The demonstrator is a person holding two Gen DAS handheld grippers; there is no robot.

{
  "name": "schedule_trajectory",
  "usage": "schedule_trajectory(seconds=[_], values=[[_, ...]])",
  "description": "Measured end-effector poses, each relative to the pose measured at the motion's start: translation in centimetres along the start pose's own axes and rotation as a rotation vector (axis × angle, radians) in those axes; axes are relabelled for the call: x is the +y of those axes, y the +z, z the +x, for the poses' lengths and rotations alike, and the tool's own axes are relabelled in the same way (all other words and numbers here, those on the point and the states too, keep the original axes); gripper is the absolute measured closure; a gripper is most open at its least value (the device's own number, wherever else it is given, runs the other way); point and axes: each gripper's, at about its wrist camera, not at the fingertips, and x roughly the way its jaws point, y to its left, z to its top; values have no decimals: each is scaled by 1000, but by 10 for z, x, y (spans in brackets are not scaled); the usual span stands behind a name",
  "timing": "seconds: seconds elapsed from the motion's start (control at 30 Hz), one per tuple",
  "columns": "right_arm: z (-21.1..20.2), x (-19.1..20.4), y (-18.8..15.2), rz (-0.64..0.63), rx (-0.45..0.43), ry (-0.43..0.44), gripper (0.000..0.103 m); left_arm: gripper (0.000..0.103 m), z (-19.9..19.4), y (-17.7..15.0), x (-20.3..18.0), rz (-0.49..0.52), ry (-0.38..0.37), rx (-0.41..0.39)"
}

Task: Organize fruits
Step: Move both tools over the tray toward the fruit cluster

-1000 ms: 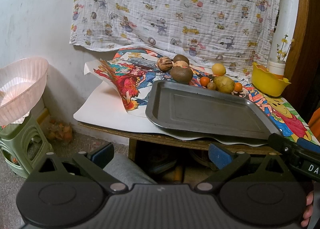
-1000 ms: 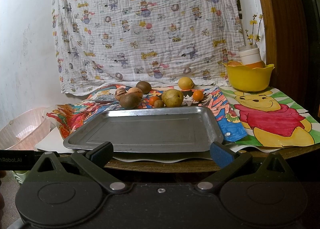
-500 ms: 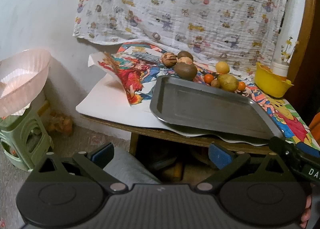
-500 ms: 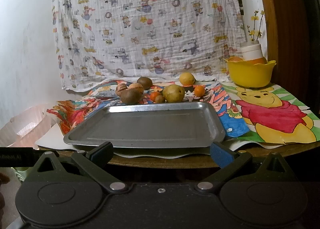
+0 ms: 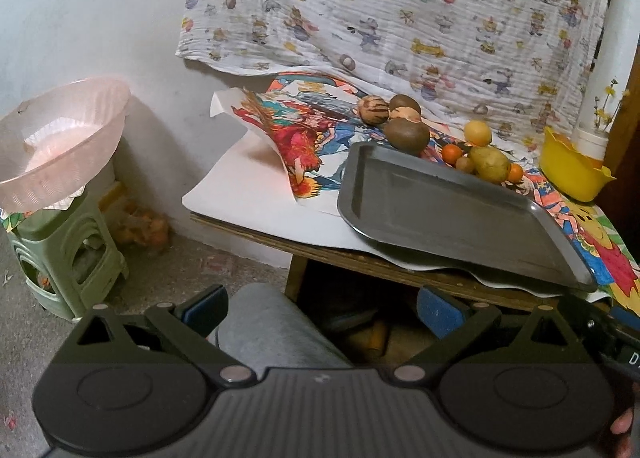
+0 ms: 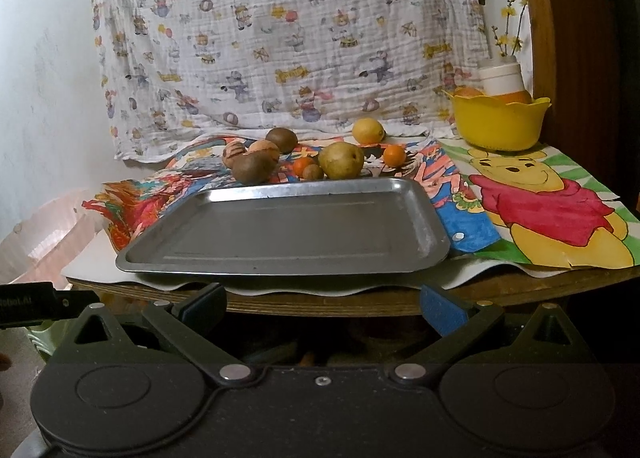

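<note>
An empty grey metal tray [image 6: 288,234] lies on the table; it also shows in the left wrist view [image 5: 452,213]. Behind it sits a cluster of fruit: a brown kiwi [image 6: 253,166], a yellow-green pear [image 6: 341,160], a lemon [image 6: 368,130], small oranges [image 6: 394,155] and brown striped fruits [image 6: 233,153]. The same cluster shows in the left wrist view [image 5: 406,132]. My left gripper [image 5: 322,308] is open and empty, below and in front of the table edge. My right gripper [image 6: 322,300] is open and empty, just before the table's front edge.
A yellow bowl [image 6: 499,122] with oranges stands at the back right beside a white jar. A pink basket [image 5: 60,141] sits on a green stool [image 5: 68,258] to the left. Coloured drawings [image 6: 552,209] cover the table. A patterned cloth [image 6: 288,37] hangs behind.
My left gripper has pulled back and swung left, so the table sits further right and the stool and floor show more. My right gripper has risen slightly. Both stay open.
</note>
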Motion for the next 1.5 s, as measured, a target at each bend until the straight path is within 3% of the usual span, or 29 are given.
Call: schedule_trajectory(seconds=[0.37,1.07,1.27,1.5], values=[[5,2,6,-23,5,-4,0,1,9,15,-7,15,-31,9],[19,14,26,-65,-6,12,0,1,16,58,3,57,-43,-72],[29,21,38,-156,-40,23,0,1,28,78,1,118,-55,-54],[49,22,72,-277,-130,109,0,1,51,110,10,140,-118,-25]])
